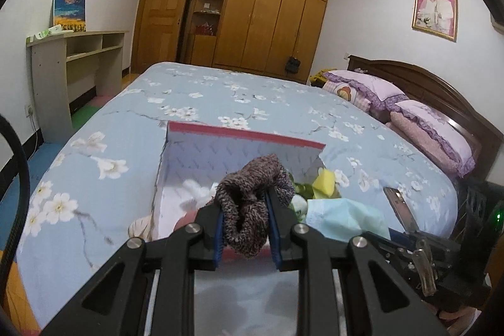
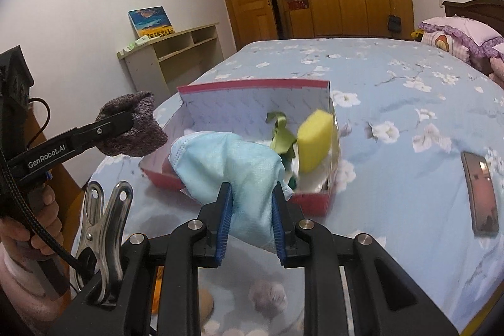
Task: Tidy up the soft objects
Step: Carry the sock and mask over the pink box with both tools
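**A:** Sock first, from the left wrist view. The left gripper (image 1: 246, 229) has its jaws clenched on a brown knitted sock (image 1: 252, 197), which bulges up between the blue pads (image 1: 219, 233). It hangs over the near edge of the red-rimmed cardboard box (image 1: 245, 134) that sits on the bed (image 1: 220, 96).

**B:** So which step is that?

**A:** I'd judge a carry: the sock is held clear of the bed, not yet stowed. Whether it goes into the box or comes out of it, I cannot tell. The gripper points forward and somewhat downward, toward the box interior.

**B:** And the right wrist view?

**A:** The right gripper (image 2: 252, 216) has its jaws grasping a light blue face mask (image 2: 233, 166), which drapes forward over the box's near wall (image 2: 312, 200). Inside the box are a yellow sponge (image 2: 315, 144) and a green ribbon (image 2: 280, 134). The left gripper (image 2: 126, 122) shows at the left with the sock (image 2: 132, 125) held up beside the box. A phone (image 2: 480, 194) lies on the bed well to the right.

**B:** What does the next move call for?

**A:** If stowing, each hand should bring its item over a bare part of the box before letting go, without crowding the other hand. This gripper, too, tilts down toward the box.
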Tool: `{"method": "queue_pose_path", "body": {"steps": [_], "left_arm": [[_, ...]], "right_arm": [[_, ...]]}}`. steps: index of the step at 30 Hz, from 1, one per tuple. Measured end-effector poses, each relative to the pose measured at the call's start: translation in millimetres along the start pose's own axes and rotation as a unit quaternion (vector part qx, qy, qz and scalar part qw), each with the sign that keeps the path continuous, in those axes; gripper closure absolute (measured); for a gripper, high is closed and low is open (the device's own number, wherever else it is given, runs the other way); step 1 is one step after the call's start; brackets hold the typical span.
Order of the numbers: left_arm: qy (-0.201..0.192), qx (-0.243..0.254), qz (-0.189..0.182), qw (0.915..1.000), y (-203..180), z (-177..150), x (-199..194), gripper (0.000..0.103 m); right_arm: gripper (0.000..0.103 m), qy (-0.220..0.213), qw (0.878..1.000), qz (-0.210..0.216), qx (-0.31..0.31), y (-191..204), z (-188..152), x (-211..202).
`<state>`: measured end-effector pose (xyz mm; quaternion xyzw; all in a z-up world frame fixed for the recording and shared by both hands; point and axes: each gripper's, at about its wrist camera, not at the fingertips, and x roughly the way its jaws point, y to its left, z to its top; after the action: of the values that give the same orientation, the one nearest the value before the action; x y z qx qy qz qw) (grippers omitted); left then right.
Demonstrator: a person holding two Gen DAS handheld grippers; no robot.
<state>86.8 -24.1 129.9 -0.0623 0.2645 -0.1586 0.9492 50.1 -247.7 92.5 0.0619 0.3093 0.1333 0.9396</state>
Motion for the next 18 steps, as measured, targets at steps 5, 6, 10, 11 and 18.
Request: {"method": "queue_pose_path", "body": {"steps": [5,6,10,11,18], "left_arm": [[0.000,0.002,0.002,1.0000,1,9,19,0.080],[0.002,0.000,0.001,1.0000,2,10,24,0.080],[0.009,-0.002,0.004,1.0000,5,13,43,0.080],[0.011,-0.003,0.005,0.9999,6,13,47,0.080],[0.025,-0.001,0.009,0.9996,9,9,80,0.080]], "right_arm": [[0.079,-0.003,1.000,-0.005,0.002,-5,18,13],[0.079,-0.005,1.000,-0.005,0.003,-5,21,14],[0.079,-0.009,1.000,-0.006,0.003,-8,34,27],[0.079,-0.009,1.000,-0.006,0.003,-9,36,30],[0.079,-0.018,1.000,-0.013,-0.002,-11,53,57]]}}
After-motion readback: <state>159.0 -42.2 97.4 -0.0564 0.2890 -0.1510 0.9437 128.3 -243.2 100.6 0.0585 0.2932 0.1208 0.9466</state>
